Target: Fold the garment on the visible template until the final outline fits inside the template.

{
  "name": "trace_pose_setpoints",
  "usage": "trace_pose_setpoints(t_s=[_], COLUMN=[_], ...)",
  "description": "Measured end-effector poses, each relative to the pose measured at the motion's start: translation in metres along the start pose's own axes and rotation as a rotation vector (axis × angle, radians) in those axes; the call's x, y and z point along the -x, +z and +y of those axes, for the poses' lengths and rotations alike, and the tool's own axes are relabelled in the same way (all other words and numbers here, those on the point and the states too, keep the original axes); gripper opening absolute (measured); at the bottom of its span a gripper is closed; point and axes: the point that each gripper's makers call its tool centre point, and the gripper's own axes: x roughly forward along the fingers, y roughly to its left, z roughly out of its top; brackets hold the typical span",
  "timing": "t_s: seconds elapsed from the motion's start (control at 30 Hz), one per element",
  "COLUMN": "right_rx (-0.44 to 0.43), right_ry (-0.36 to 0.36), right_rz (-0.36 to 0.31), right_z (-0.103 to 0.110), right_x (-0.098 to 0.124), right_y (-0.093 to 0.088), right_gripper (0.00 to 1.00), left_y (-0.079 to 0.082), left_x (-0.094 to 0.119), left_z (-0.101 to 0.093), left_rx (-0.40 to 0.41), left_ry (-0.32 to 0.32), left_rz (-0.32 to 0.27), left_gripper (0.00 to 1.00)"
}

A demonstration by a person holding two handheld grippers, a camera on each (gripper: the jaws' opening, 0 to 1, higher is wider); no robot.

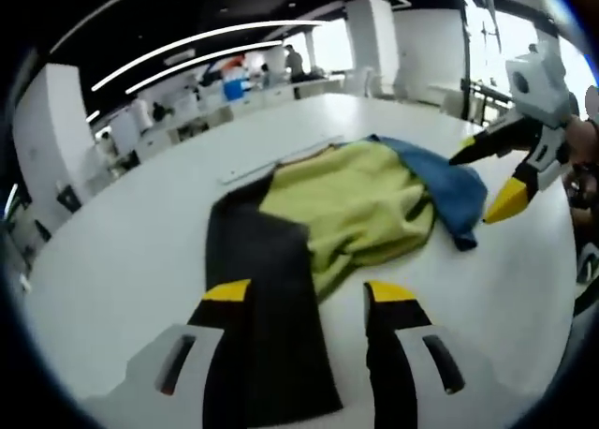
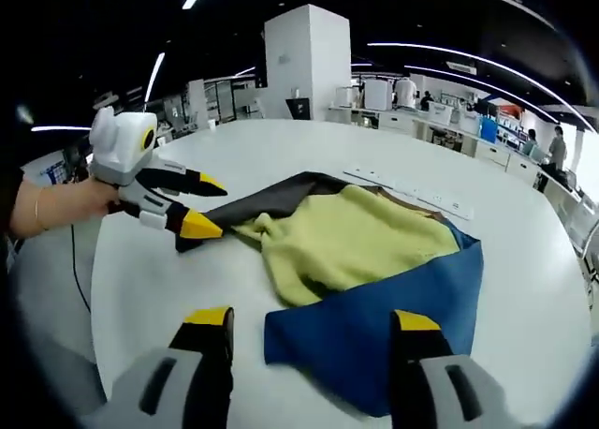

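Left gripper view: the left gripper (image 1: 309,293) stands over the near end of the work area with its yellow-tipped jaws spread apart and nothing between them. Below and ahead of it lies the garment (image 1: 360,204), a crumpled yellow-green piece with a blue section (image 1: 449,185) at its far right side, resting partly on the dark template (image 1: 267,307), which runs as a dark sheet from the garment toward the near edge, passing between the jaws. Both lie on the white table (image 1: 122,260). A pale flat strip (image 1: 281,162) lies on the table just beyond the garment. The right gripper (image 1: 487,181) enters from the right, held by a hand (image 1: 580,139), its jaws parted, tips near the blue section; contact cannot be told. Right gripper view: the right gripper (image 2: 309,321) has its jaws spread, with the near edge of the blue section (image 2: 393,326) lying between and ahead of them, not pinched. The yellow-green garment (image 2: 346,237) lies beyond the blue part, and the dark template (image 2: 271,199) shows at its far left. The left gripper (image 2: 201,204) comes in from the left, held by a hand (image 2: 65,204), jaws parted, its lower tip just beside the template's edge. The pale strip (image 2: 412,193) lies on the table (image 2: 281,148) beyond the garment, to the right.
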Motion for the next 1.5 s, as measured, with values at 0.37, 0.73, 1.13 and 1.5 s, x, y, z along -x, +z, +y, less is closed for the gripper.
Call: trace_pose_setpoints(t_s=[0.37, 0.73, 1.13, 1.5], right_rx=[0.046, 0.032, 0.034, 0.080], right_ry=[-0.030, -0.078, -0.114, -0.118], right_rz=[0.045, 0.064, 0.088, 0.104], right_z=[0.011, 0.007, 0.002, 0.004], right_x=[-0.016, -0.020, -0.023, -0.020], right_y=[-0.020, -0.027, -0.032, -0.032], right_gripper=[0.48, 0.28, 0.15, 0.00], left_y=[-0.023, -0.039, -0.044, -0.037], left_x=[-0.005, -0.007, -0.008, 0.000], left_z=[0.001, 0.007, 0.012, 0.018], left_rx=[-0.009, -0.003, 0.012, 0.080], left_ry=[0.033, 0.079, 0.099, 0.099], left_rz=[0.058, 0.101, 0.105, 0.069], left_gripper=[0.29, 0.19, 0.01, 0.00])
